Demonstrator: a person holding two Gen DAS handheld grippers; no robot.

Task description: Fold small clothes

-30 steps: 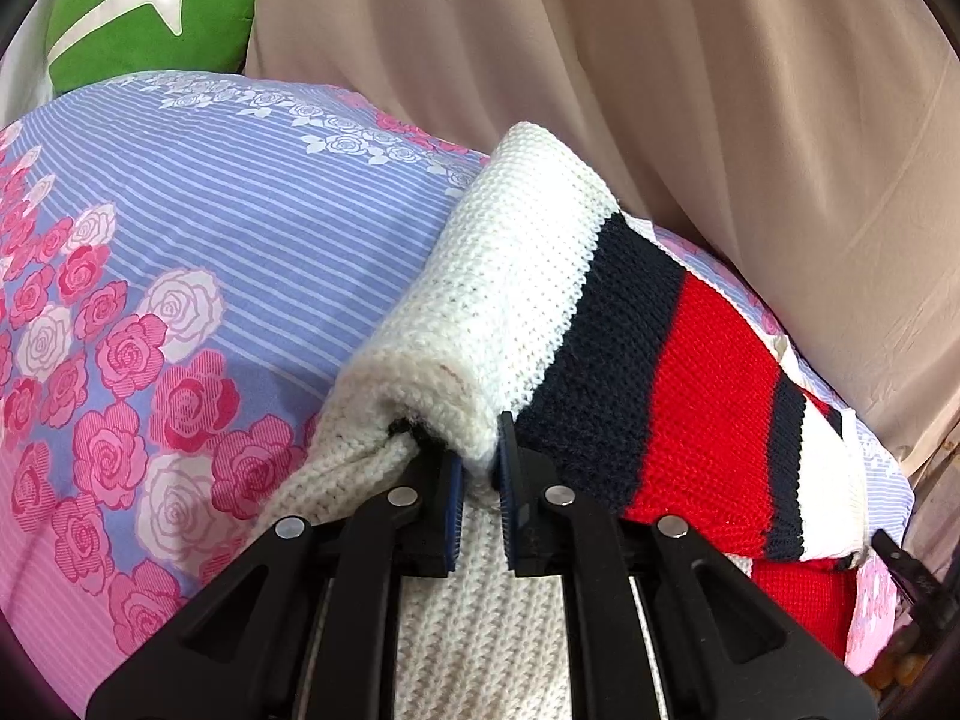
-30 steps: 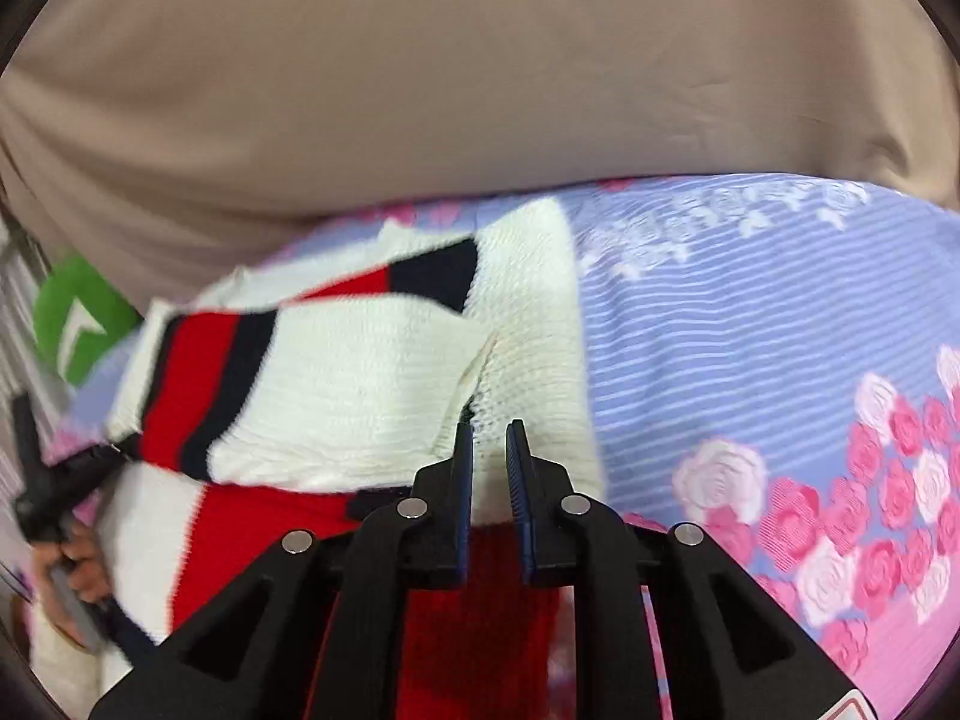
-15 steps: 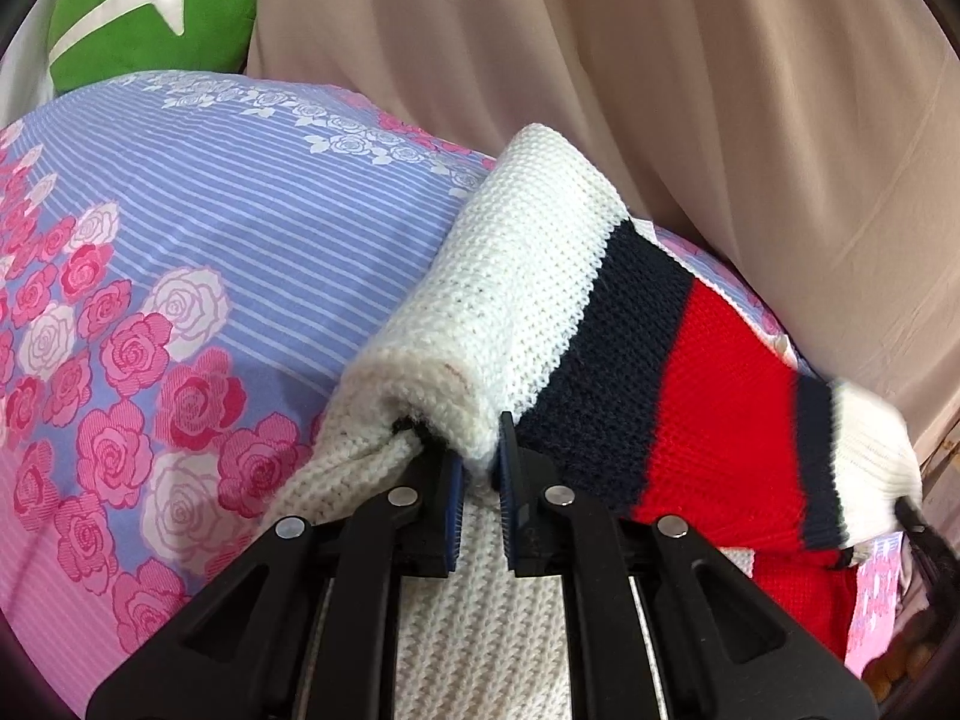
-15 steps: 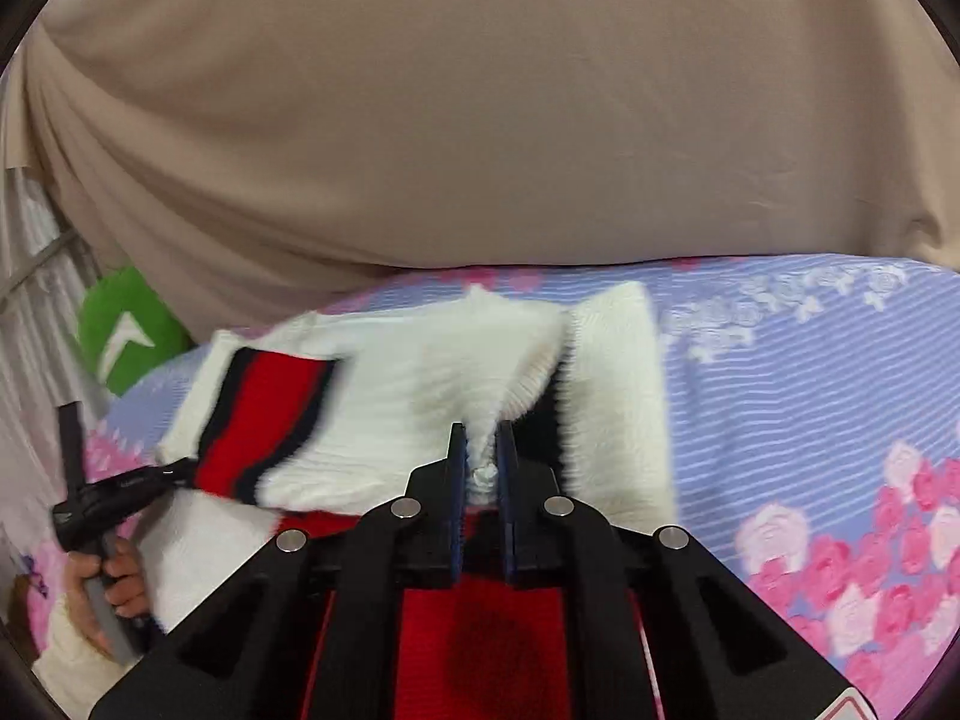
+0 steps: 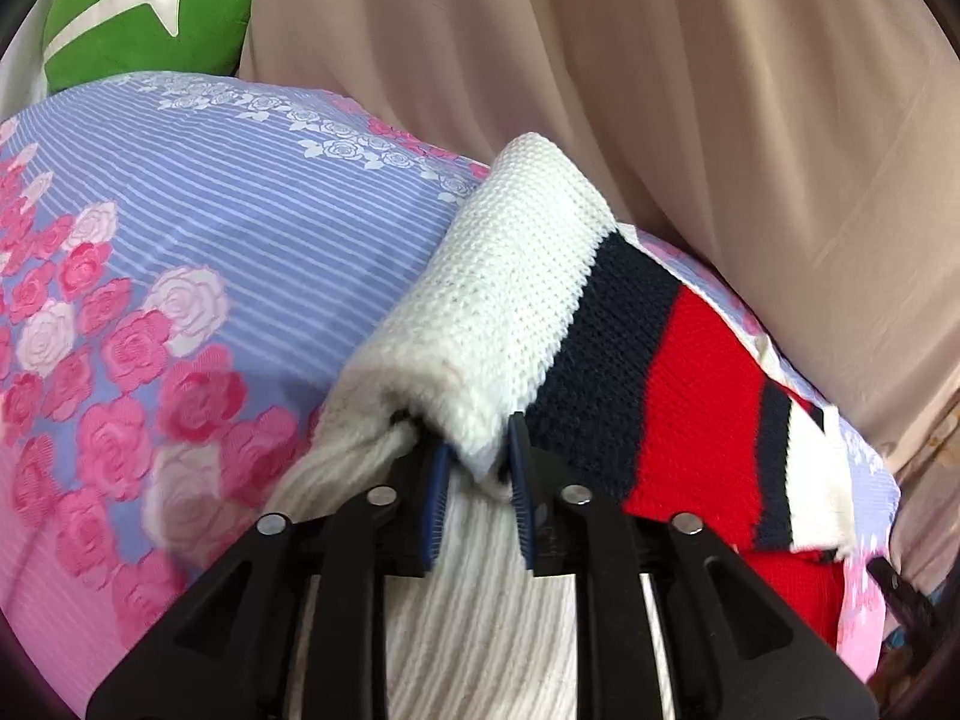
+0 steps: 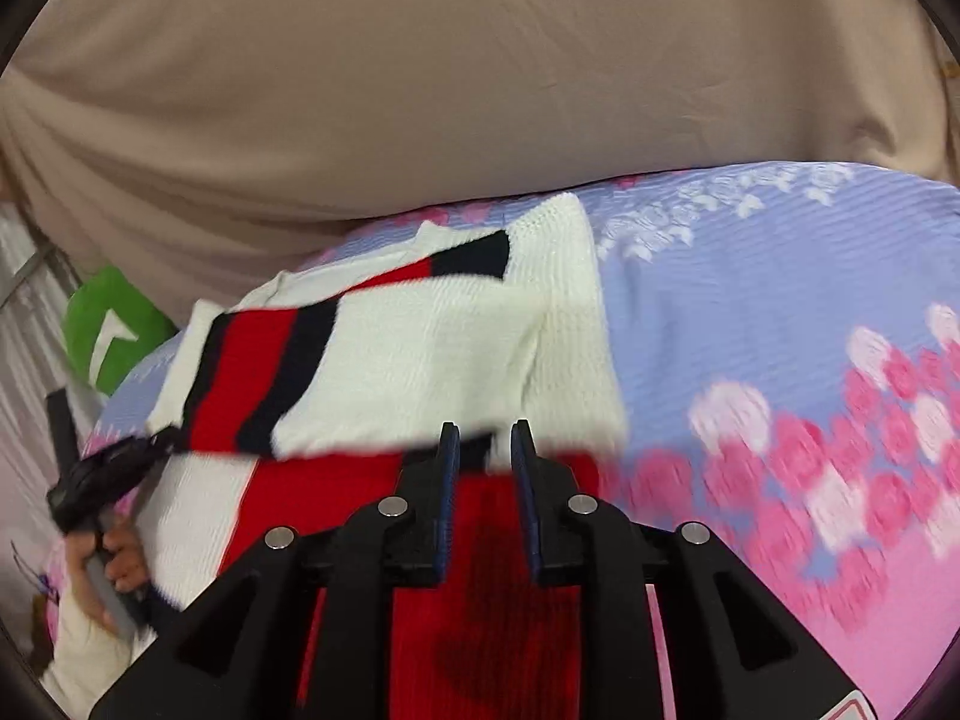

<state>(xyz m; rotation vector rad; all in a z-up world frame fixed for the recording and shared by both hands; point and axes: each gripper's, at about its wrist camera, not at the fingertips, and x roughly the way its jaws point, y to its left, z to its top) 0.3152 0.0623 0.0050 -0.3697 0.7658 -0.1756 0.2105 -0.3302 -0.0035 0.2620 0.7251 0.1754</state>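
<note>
A small knit sweater [image 5: 600, 324] in white with navy and red stripes lies on the floral bedsheet [image 5: 180, 228]. My left gripper [image 5: 477, 468] is shut on a white folded edge of the sweater, near its left side. In the right wrist view the sweater [image 6: 420, 348] lies with a striped sleeve folded across its white body. My right gripper [image 6: 485, 450] is open a little and empty, hovering over the red lower part of the sweater. The left gripper [image 6: 114, 462] and the hand holding it show at the left edge.
A beige curtain [image 6: 480, 90] hangs behind the bed. A green cushion [image 5: 144, 6] sits at the far corner of the bed; it also shows in the right wrist view [image 6: 114, 324]. The floral sheet [image 6: 810, 360] spreads to the right of the sweater.
My right gripper let go of the sleeve edge it was pinching; the sleeve now lies flat across the sweater. The left gripper stayed shut on the white fold.
</note>
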